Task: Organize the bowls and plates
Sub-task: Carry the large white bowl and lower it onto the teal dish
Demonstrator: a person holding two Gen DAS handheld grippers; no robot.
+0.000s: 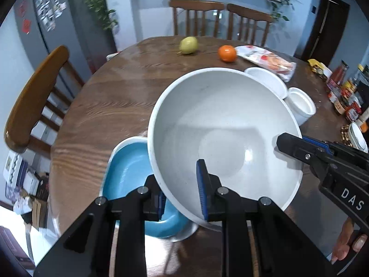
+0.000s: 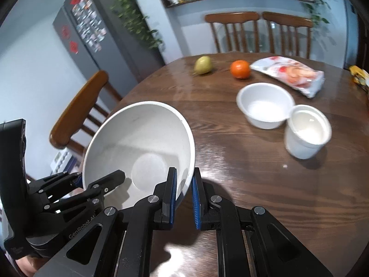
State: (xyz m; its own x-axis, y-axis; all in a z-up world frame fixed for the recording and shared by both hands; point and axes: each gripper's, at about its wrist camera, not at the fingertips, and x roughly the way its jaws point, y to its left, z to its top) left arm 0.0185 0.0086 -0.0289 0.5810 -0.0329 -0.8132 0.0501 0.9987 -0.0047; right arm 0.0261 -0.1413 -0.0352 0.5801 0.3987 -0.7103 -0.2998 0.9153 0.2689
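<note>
A large white bowl (image 1: 221, 124) is held tilted in the air above the round wooden table (image 1: 110, 106). My left gripper (image 1: 182, 196) is shut on its near rim, one finger inside and one outside. My right gripper (image 2: 184, 191) grips the bowl's (image 2: 143, 143) right rim the same way; it also shows in the left wrist view (image 1: 293, 145). A blue dish with a white rim (image 1: 131, 175) sits on the table under the bowl. A small white bowl (image 2: 265, 106) and a white cup (image 2: 306, 131) stand together to the right.
A green pear (image 2: 203, 65), an orange (image 2: 240, 69) and a plastic snack bag (image 2: 290, 73) lie at the far side of the table. Jars and bottles (image 1: 346, 92) crowd the table's right edge. Wooden chairs (image 1: 30, 101) stand at the left and behind.
</note>
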